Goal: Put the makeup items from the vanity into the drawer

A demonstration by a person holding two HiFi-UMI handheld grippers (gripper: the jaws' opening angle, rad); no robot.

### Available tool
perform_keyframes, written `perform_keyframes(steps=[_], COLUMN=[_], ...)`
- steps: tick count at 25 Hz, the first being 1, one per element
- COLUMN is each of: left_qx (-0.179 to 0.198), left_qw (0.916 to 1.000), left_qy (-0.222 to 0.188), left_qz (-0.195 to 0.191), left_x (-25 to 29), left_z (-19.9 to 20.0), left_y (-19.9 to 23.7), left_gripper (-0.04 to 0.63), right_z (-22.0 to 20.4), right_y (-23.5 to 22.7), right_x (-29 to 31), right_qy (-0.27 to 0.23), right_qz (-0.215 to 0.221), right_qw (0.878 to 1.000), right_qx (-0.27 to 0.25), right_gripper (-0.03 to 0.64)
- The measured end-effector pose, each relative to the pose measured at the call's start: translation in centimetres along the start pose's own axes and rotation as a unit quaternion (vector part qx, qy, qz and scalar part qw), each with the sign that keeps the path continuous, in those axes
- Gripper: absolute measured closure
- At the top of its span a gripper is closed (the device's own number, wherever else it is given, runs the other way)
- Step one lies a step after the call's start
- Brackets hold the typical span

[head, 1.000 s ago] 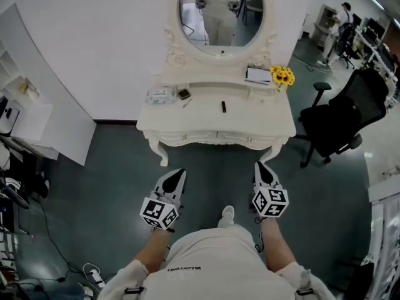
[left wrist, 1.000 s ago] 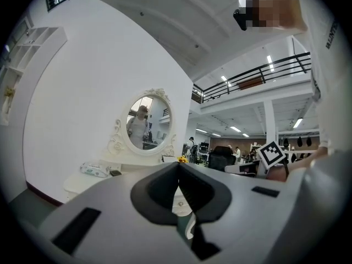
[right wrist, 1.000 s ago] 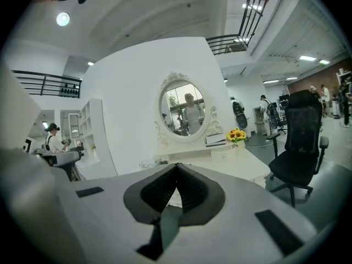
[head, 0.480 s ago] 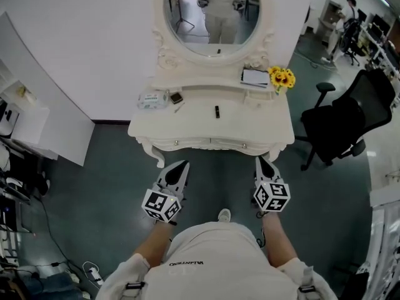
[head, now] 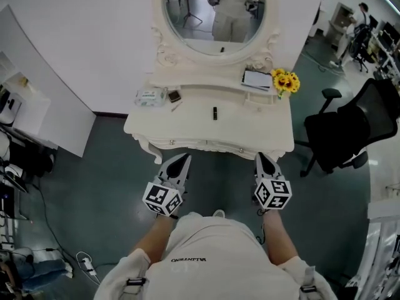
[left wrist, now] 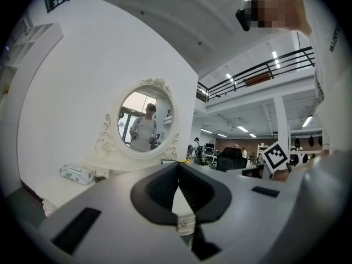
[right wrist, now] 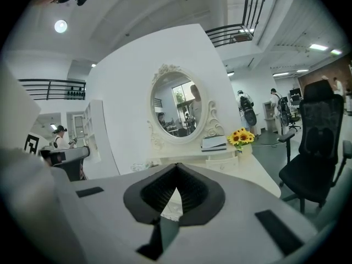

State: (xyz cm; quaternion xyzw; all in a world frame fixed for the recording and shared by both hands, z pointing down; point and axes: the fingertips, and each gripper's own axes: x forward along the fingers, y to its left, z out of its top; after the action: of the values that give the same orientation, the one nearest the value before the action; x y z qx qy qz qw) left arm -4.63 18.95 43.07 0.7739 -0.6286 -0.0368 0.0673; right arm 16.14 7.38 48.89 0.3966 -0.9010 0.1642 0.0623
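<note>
The white vanity [head: 250,122] stands ahead under its oval mirror [head: 212,8]. A small black tube [head: 214,112] lies on its top, with a dark compact [head: 174,96] and a thin pencil [head: 177,107] to the left. The drawer fronts [head: 206,145] are closed. My left gripper [head: 183,158] and right gripper [head: 259,156] hover just before the front edge, both shut and empty. The left gripper view has its jaws [left wrist: 177,164] meeting at the tip, and the right gripper [right wrist: 176,165] looks the same.
A wipes pack [head: 149,96] lies at the vanity's left. A notebook [head: 257,79] and sunflowers [head: 285,80] sit at its right. A black office chair [head: 350,133] stands to the right. A white shelf panel [head: 37,114] leans left. Cables [head: 81,264] lie on the floor.
The vanity has come closer as the person walked toward it. Both grippers have moved forward, up to its front edge, and stayed shut.
</note>
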Motion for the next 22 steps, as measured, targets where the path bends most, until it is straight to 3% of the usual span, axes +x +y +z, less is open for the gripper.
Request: perform_keyframes(steps=[12,22], left_qx=[-0.013,-0.019], left_qw=[0.9995,0.9997], left_qy=[0.013,0.016], left_qz=[0.026,-0.006], left_x=[1.4,9.5], left_z=[-1.2,-0.7], left_y=[3.1,9.1], left_gripper=[0.592,0.592], right_z=[-1.0,-0.1], right_y=[0.5,0.5], right_x=[4.0,12.4], right_qy=[0.023,0.046], right_qz=[0.025,0.019], right_qw=[0.999,0.999], right_qx=[0.004,0.004], right_gripper=[0.606,0.606])
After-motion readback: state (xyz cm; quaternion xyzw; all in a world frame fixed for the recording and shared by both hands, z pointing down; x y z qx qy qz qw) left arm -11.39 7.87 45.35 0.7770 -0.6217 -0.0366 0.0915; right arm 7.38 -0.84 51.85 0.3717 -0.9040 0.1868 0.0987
